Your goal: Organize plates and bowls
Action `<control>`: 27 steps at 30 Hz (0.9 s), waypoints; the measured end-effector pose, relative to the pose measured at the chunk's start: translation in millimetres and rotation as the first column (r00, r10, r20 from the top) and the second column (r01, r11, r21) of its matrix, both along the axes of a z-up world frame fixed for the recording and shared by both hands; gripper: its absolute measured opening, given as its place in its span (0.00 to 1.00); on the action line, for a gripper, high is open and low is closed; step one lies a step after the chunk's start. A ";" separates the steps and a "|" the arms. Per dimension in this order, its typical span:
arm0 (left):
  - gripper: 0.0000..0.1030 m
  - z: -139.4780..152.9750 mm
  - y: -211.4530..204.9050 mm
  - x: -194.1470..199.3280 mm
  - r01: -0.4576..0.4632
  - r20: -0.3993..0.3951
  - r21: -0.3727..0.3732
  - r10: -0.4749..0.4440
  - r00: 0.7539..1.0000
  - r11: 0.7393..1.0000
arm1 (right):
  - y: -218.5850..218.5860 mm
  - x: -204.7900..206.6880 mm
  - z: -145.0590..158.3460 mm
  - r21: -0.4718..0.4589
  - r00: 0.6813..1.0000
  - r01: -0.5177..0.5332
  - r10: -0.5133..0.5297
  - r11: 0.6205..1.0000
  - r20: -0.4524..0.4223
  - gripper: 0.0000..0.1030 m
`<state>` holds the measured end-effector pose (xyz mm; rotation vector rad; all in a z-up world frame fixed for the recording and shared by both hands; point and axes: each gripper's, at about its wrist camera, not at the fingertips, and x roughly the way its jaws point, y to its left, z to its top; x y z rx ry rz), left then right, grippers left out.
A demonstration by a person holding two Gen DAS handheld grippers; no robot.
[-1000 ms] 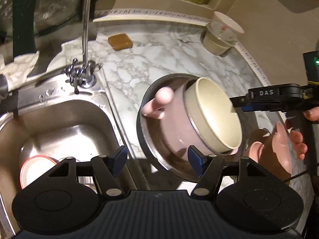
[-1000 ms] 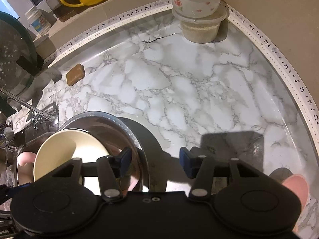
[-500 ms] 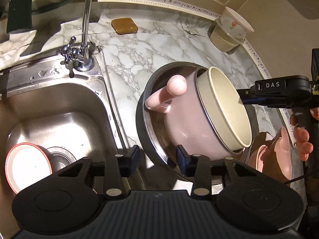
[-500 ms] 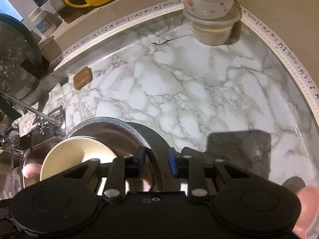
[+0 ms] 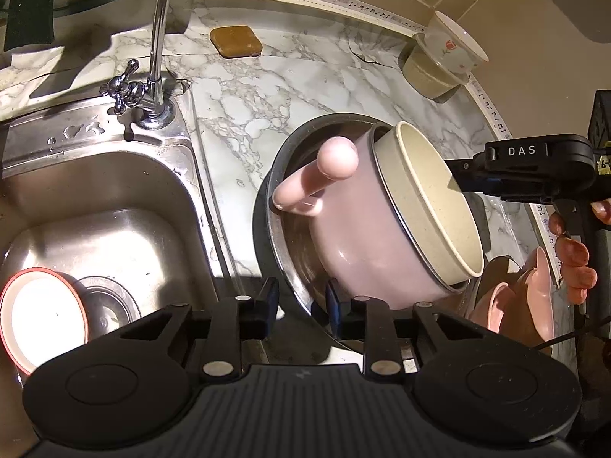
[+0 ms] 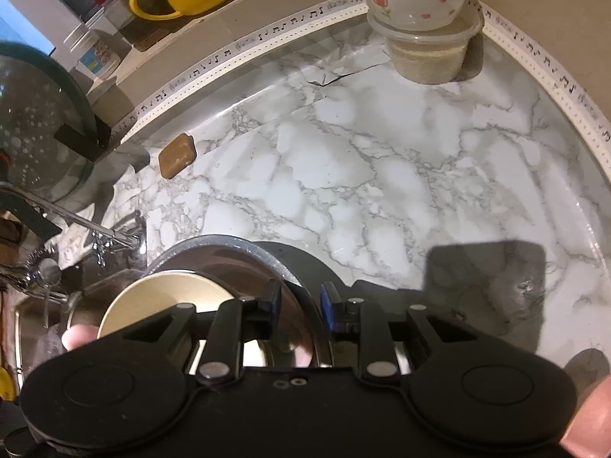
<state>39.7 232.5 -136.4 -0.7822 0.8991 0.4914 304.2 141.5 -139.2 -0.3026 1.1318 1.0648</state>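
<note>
Both tongs pinch the rim of the big metal bowl [image 5: 284, 206], which sits on the table beside the sink edge. The left tongs [image 5: 301, 305] have just closed on the near rim; the right tongs [image 6: 301, 307] clamp the far rim. Lift evenly, because the smooth pink pot [image 5: 366, 236] leans inside. The steel looks shiny and slippery.

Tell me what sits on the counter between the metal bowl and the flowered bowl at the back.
Nothing: in the right wrist view, only bare marble counter lies between the metal bowl and the flowered bowl, which sits on a plastic tub.
</note>
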 end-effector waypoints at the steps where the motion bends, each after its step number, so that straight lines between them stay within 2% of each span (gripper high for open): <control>1: 0.19 0.0 -0.1 0.5 0.004 0.006 -0.005 -0.004 1.000 1.000 | -0.4 0.8 -0.6 0.004 1.000 0.002 -0.002 1.000 -0.006 0.23; 8: 0.17 -0.4 1.2 1.8 0.011 0.003 0.018 -0.011 1.000 1.000 | -10.3 2.7 -2.2 0.025 1.000 0.004 -0.003 1.000 -0.022 0.16; 15: 0.15 -0.7 8.2 6.1 0.024 -0.019 0.053 -0.023 1.000 0.998 | -23.7 -6.7 -2.9 0.032 0.997 -0.070 0.069 0.997 0.031 0.14; 20: 0.14 1.6 12.6 15.1 0.068 -0.059 0.112 -0.062 0.996 0.991 | -27.9 -19.4 -11.1 -0.021 0.990 -0.116 0.117 0.993 0.074 0.10; 27: 0.13 2.5 18.5 21.6 0.097 -0.087 0.133 -0.086 0.993 0.986 | -38.0 -22.8 -11.7 -0.007 0.996 -0.072 0.072 0.997 0.049 0.09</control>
